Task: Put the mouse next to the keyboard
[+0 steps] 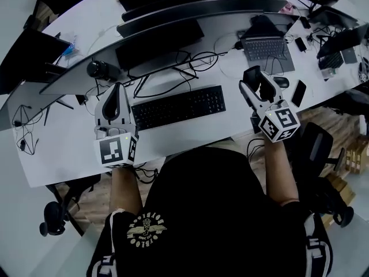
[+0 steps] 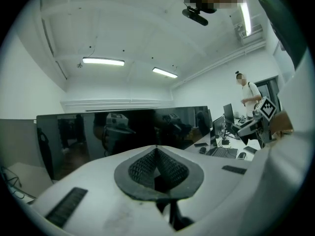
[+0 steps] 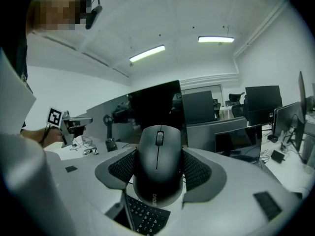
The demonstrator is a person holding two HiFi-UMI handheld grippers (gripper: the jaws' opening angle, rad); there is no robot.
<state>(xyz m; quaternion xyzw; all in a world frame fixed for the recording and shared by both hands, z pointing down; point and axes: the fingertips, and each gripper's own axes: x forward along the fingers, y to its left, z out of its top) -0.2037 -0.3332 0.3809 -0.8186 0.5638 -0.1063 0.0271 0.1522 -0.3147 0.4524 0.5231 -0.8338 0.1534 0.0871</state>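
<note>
Mouse (image 3: 157, 162): black, pinched at its flanks by right gripper (image 1: 258, 81), carried right of keyboard (image 1: 179, 107), apparently for placing on the surface (image 1: 190, 136) beside it; left gripper (image 1: 117, 97) pressed together, empty, idle at the keyboard's left.

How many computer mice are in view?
2. One mouse is held in the right gripper; a second mouse lies on the desk near the laptop. Others may be hidden.

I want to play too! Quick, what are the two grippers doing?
Left gripper: closed, empty.
Right gripper: closed on the dark grey plastic computer mouse.
</note>
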